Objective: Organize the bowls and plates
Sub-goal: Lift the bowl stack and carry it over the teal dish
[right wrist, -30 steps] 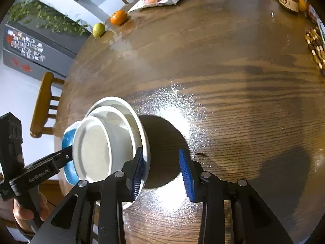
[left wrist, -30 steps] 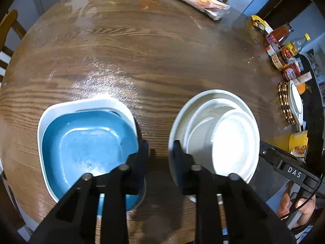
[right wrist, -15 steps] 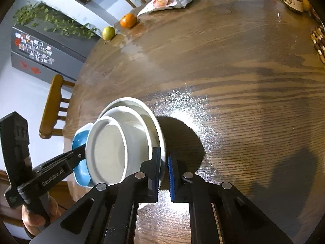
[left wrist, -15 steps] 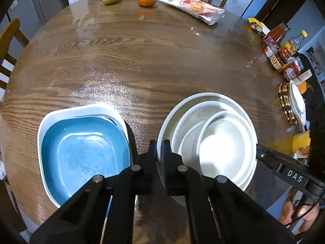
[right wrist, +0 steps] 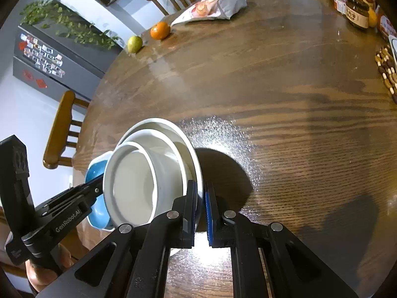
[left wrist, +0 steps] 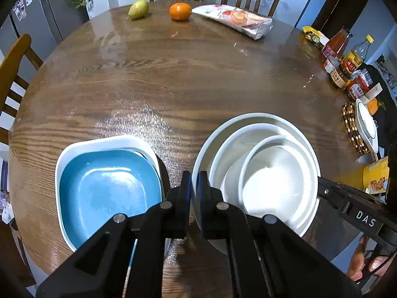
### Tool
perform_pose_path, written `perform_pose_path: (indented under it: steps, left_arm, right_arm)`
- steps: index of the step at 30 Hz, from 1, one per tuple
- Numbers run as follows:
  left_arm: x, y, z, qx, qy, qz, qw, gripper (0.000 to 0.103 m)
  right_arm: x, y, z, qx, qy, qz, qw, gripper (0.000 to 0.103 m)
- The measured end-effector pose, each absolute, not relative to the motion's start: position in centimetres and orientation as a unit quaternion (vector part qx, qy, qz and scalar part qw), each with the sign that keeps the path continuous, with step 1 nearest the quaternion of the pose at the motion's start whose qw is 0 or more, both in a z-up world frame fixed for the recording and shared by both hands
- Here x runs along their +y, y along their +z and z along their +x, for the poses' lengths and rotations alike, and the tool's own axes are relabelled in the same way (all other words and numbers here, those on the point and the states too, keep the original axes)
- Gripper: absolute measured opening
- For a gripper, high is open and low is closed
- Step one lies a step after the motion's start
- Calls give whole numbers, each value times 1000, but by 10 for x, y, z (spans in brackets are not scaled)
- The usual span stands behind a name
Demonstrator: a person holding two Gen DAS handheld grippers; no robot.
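Mid-step on the stacking: both grippers clamped on the outer rim of the white stack (left wrist: 253, 124), three round dishes nested on the wooden table (left wrist: 198, 74). Left gripper (left wrist: 194, 186) pinching that rim at about 9 o'clock; right gripper (right wrist: 200, 198) pinching it at roughly 3 o'clock. Blue square plate (left wrist: 106, 188) nested in a white square dish (left wrist: 104, 141), just beside the stack at its 9 o'clock. Next, probably a level two-handed lift, grips kept firm, no tilt, lest the inner bowls slide.

Black plastic left claw (left wrist: 194, 186), silver screws, right claw (right wrist: 200, 200) blue-padded, white "GenRobot.AI" and "DAS" lettering
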State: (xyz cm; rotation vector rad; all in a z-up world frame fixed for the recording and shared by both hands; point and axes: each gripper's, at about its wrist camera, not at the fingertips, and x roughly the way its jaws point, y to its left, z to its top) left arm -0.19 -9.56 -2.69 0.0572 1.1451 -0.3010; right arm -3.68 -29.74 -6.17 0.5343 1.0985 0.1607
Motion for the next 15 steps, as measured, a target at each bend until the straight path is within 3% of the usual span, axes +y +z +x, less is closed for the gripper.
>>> perform_pose_path:
  steps: [15]
  left_arm:
    - [-78,-4,-5,507,-132,19,852,1]
  right_arm:
    - [-283,-34,-35,493,88,239,832,10]
